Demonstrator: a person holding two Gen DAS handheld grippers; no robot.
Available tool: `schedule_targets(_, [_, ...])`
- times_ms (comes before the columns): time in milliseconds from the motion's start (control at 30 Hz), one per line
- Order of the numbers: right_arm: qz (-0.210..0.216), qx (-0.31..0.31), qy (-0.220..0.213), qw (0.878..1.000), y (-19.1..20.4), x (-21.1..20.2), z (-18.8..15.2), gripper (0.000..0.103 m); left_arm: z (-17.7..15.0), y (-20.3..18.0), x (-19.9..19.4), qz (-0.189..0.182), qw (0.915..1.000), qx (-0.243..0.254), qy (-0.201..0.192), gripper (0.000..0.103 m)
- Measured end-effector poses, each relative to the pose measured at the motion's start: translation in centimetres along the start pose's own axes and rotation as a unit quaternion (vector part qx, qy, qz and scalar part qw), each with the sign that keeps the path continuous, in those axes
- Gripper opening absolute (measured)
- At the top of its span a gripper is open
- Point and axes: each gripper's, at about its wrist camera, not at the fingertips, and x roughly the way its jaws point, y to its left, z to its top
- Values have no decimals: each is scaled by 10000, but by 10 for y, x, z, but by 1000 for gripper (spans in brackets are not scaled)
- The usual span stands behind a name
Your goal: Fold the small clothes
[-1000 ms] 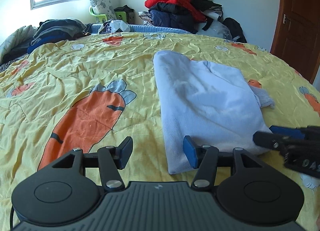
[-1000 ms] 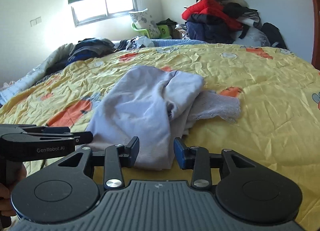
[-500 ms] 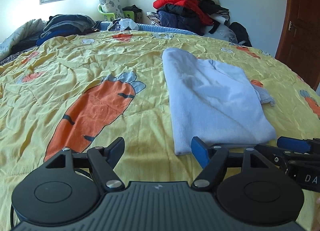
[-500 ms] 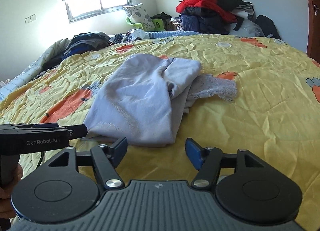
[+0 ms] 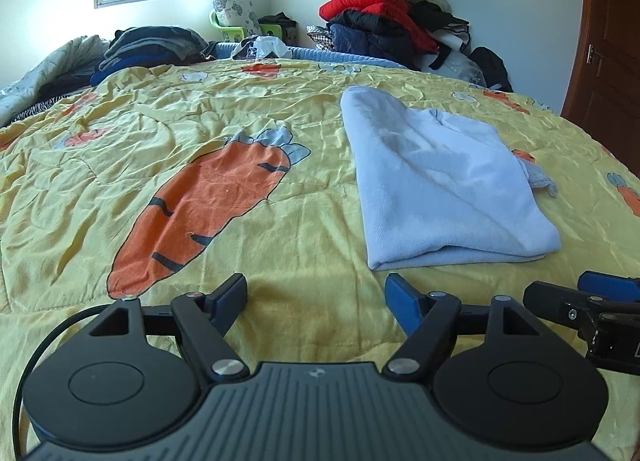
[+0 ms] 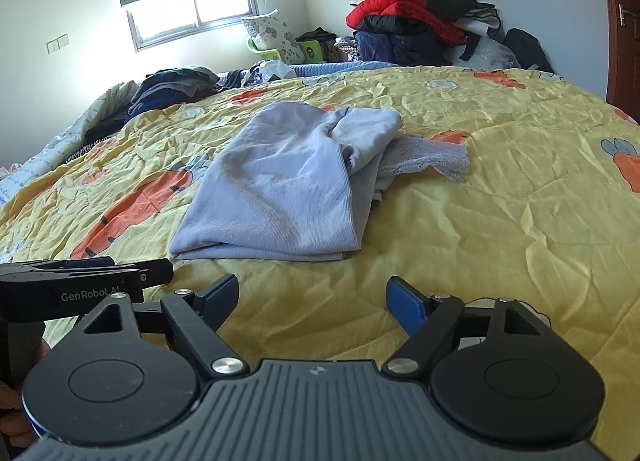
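With the folded lilac top (image 5: pixel 444 185) lying released on the bed (image 5: pixel 120 165), both tongs, left (image 5: pixel 316 295) and right (image 6: pixel 312 295), are opening empty near its edge.

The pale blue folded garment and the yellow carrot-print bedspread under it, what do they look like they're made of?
The pale blue folded garment looks like a soft, matte knit, probably cotton jersey: fine ribbing shows near its front edge, and a lacy trim sticks out on one side. The yellow carrot-print bedspread looks like thin woven cotton or a blend, quilted: crisp creases, stitched lines, a slight sheen.
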Motion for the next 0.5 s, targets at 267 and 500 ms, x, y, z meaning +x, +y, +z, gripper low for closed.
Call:
schedule_targets(267, [-144,-10,-78,9999,3,0,-5,90,-6,-2,-3,0,10000,1,-82,85])
schedule_targets(500, [-309,-99,-70,9994,7,1,-6,96,-5,-4,0,-54,9999,106,-6,97])
